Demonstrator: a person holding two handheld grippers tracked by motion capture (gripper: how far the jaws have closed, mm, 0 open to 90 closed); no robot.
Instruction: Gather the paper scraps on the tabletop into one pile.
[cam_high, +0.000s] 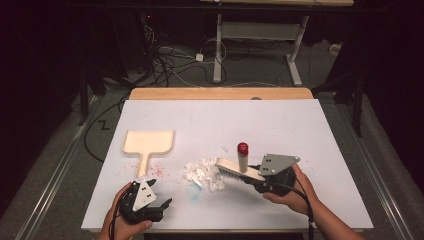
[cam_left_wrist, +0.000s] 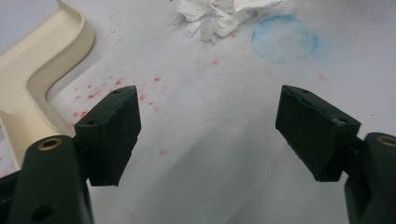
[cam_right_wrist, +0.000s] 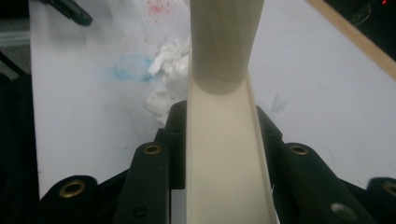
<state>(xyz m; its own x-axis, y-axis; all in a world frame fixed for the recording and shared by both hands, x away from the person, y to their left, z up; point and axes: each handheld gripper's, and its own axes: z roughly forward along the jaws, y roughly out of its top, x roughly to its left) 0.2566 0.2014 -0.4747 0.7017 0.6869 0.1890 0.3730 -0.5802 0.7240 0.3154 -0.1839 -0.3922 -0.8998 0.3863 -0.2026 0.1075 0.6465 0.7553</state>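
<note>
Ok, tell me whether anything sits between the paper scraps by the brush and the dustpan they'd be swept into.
Nothing visible does. The brush, clamped in the right gripper, sits at the right edge of the paper scraps. Between the scraps and the dustpan lies bare table with only red specks.

The person's left hand (cam_high: 131, 216) sits at the near left edge, wrapped around the black two-jaw left gripper (cam_high: 156, 196), whose jaws stand wide apart with nothing between them. The right hand (cam_high: 294, 192) comes in from the near right, forearm angled inward, holding the black right gripper (cam_high: 255, 179) pointed left, its jaws clamped tight.
</note>
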